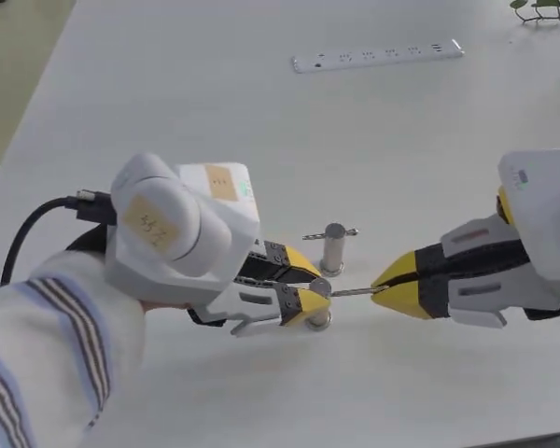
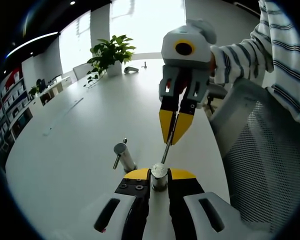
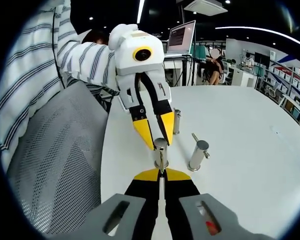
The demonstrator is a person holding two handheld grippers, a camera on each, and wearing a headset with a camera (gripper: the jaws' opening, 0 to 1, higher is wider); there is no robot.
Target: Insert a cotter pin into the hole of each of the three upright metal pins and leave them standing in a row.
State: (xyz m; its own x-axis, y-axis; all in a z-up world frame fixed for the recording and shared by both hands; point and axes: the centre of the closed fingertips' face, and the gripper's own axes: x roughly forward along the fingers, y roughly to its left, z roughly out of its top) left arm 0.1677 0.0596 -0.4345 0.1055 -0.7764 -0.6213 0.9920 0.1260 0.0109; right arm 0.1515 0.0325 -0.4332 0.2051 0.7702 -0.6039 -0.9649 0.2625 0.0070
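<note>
My left gripper (image 1: 313,286) is shut on an upright metal pin (image 1: 318,301), clamping it near its top on the white table (image 1: 261,121). My right gripper (image 1: 383,283) is shut on a thin cotter pin (image 1: 355,292) held level, its tip at the held pin's head. In the left gripper view the cotter pin (image 2: 167,148) slants down from the right gripper (image 2: 175,136) to the pin (image 2: 159,176). Just behind stands a second metal pin (image 1: 333,248) with a cotter pin (image 1: 329,233) through its top. A third metal pin (image 3: 176,121) stands farther back, beside the left gripper's jaws.
A white power strip (image 1: 378,56) lies at the far side of the table. A potted plant (image 2: 112,52) stands at one far end. A grey mesh chair (image 2: 260,150) sits by the table's near edge. A person sits at a desk in the background (image 3: 213,65).
</note>
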